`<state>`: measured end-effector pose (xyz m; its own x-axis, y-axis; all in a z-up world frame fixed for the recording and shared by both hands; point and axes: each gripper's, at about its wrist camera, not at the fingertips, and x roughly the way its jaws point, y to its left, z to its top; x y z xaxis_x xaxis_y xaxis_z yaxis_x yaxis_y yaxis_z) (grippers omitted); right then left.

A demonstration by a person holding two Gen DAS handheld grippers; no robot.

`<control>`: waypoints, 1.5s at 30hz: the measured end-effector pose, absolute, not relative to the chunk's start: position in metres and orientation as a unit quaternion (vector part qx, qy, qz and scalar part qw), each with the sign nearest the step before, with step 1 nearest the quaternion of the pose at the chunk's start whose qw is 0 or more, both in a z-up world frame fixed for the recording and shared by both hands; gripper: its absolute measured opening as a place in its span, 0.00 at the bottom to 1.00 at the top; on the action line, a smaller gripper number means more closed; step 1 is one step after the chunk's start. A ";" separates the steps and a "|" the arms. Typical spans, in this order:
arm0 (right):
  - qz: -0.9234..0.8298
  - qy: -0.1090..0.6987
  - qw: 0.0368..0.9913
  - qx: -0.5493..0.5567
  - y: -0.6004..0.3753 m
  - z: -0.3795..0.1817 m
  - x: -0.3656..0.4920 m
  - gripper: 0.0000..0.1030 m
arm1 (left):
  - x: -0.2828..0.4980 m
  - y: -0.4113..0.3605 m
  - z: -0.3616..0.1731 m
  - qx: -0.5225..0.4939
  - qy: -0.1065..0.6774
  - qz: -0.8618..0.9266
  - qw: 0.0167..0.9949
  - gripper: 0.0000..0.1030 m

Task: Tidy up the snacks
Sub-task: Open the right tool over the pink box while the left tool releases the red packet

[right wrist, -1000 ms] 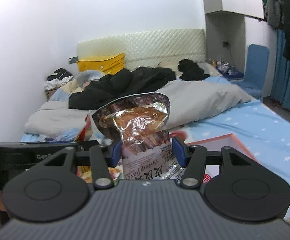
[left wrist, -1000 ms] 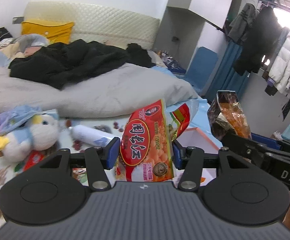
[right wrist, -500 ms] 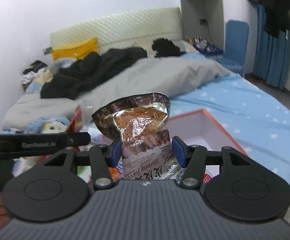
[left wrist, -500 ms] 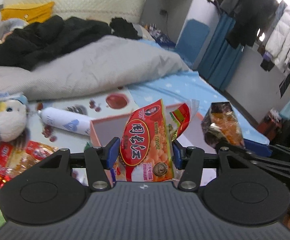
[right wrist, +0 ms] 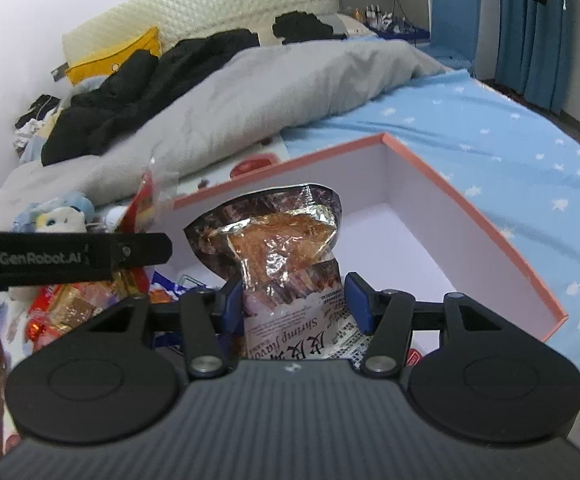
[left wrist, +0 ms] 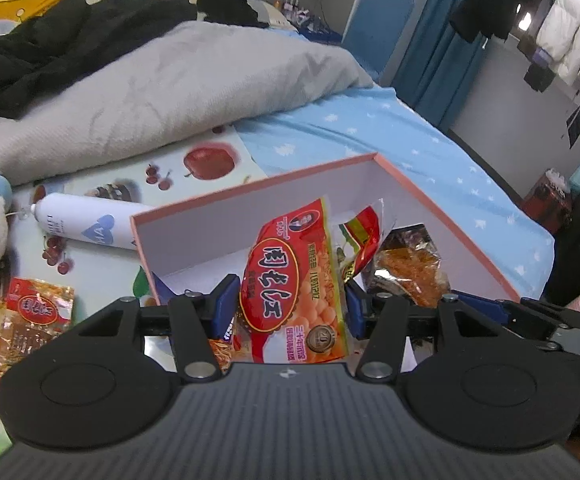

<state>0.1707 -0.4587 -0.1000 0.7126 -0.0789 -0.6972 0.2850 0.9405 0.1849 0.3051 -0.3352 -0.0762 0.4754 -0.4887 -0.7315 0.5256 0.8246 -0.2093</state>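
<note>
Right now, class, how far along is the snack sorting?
Done: little, with few packets in the pink box. In hand: left hand-held gripper holds a red packet, right hand-held gripper a foil packet, both over it. Left: loose packets beside it.

Box open on top; far/right half of floor free
Pink box [right wrist: 489,236] walls ring the bay, entry from above only; near-left floor has loose packets [right wrist: 162,288]; left gripper [left wrist: 290,304] w/ red bag [left wrist: 290,280] and right gripper [right wrist: 290,300] w/ foil bag [right wrist: 278,240] side by side, tight; white bottle [left wrist: 86,220] just outside left wall; grey duvet [left wrist: 170,80] behind.
</note>
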 end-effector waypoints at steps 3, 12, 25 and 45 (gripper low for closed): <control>-0.095 0.375 0.911 0.145 -0.463 -0.106 0.174 0.56 | 0.307 -0.337 -0.084 0.024 0.427 -0.297 0.854 0.60; -0.098 0.363 0.916 0.140 -0.461 -0.093 0.163 0.73 | 0.296 -0.319 -0.074 0.004 0.434 -0.294 0.851 0.73; -0.091 0.293 0.941 0.139 -0.433 -0.032 0.122 0.73 | 0.241 -0.266 -0.002 -0.008 0.364 -0.299 0.882 0.73; -0.119 0.309 0.931 0.156 -0.460 -0.048 0.111 0.73 | 0.241 -0.308 -0.024 0.008 0.384 -0.328 0.863 0.73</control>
